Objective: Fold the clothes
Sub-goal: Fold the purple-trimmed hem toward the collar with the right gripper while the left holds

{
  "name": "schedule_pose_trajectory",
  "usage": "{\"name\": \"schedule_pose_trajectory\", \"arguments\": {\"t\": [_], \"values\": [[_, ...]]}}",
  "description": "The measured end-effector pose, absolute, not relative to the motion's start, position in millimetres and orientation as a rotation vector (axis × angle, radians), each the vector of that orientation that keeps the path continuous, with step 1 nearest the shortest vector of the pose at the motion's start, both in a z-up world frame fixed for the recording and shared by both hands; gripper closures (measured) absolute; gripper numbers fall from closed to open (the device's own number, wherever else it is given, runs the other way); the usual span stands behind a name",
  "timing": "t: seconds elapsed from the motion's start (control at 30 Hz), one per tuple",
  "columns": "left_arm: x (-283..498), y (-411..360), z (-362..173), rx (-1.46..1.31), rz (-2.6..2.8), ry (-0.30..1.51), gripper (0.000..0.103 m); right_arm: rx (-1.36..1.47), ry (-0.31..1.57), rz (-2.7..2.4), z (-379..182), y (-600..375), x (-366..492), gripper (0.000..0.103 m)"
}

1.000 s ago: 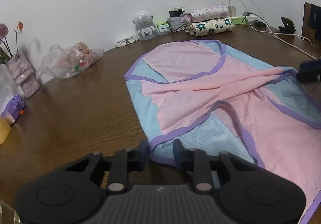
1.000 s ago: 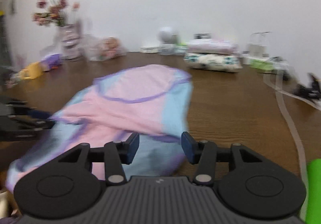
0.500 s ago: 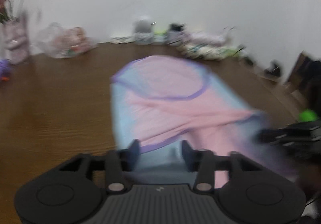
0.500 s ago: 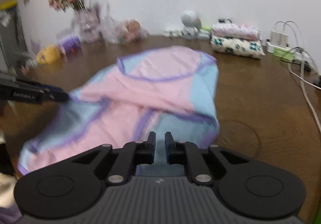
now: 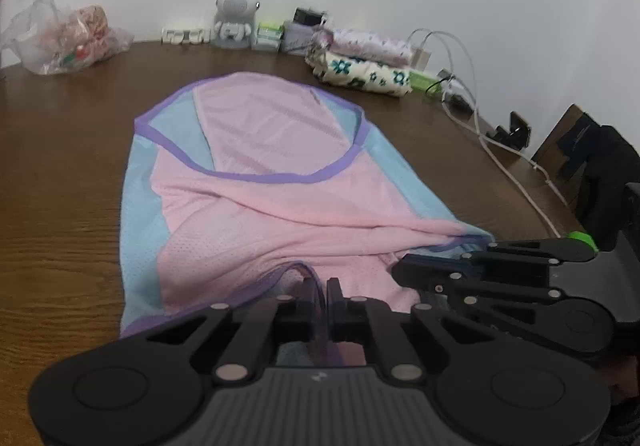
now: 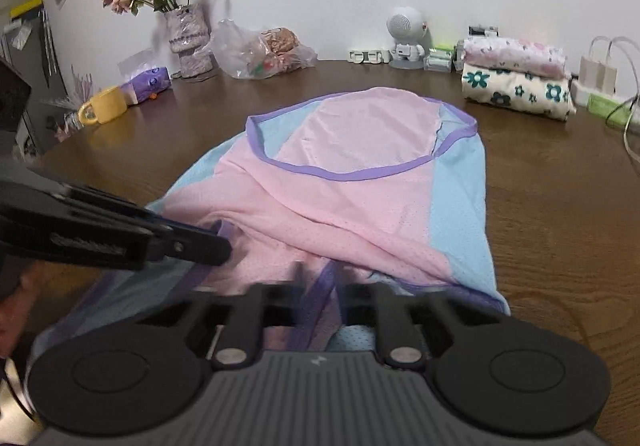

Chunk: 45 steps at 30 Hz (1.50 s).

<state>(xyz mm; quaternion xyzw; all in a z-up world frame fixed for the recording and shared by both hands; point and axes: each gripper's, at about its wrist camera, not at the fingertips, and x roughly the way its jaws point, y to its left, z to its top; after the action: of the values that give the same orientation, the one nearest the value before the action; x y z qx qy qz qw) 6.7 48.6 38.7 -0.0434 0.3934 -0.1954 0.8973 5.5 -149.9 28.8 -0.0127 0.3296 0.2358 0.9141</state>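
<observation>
- The left tongs (image 5: 320,292) were pinched nearly together on a purple-bound hem of the garment (image 5: 280,182), the trim running up between the black fingers.
- The right tongs (image 6: 320,286) stood a little apart, with a purple-edged strip of the same garment rising between them; their fingers were blurred, so I cannot tell whether they truly gripped it.
- In the left wrist view the right tongs reached in from the right, with their tips at the blue and pink corner of the cloth.
- The garment was a thin, perforated mesh piece in pink and pale blue panels with purple binding. It lay on the tabletop (image 6: 560,206), its near edge lifted and creased into soft diagonal folds and its far end flat, with a curved, purple-trimmed opening.
- The tabletop was dark brown wood with a marked grain.
- At the far edge, by the white wall, sat a stack of folded floral fabrics (image 6: 516,84), a small white round-headed robot figure (image 6: 406,36), a crinkled clear plastic bag (image 6: 260,52), a vase of dried roses (image 6: 188,34) and a yellow mug (image 6: 104,110).
- White cables (image 5: 512,162) trailed along the right side of the tabletop.
</observation>
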Motion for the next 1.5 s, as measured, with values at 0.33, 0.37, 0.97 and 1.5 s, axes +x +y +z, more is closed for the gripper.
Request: {"name": "schedule_pose_trajectory", "arguments": {"t": [0.33,0.37,0.97,1.5], "values": [[-13,68,58,-0.206,-0.456,0.767,0.098,-0.013,0.541,0.49,69,-170,-41,0.1],[-9,66,56,-0.213,-0.461,0.787,0.087,-0.012,0.551,0.49,67,-169,-38,0.1],[-7,34,47,-0.107,-0.41,0.714,0.103,0.029,0.543,0.498,57,-169,-33,0.1],[-21,62,57,-0.074,-0.382,0.706,0.054,-0.038,0.57,0.438,56,-166,-18,0.056]]}}
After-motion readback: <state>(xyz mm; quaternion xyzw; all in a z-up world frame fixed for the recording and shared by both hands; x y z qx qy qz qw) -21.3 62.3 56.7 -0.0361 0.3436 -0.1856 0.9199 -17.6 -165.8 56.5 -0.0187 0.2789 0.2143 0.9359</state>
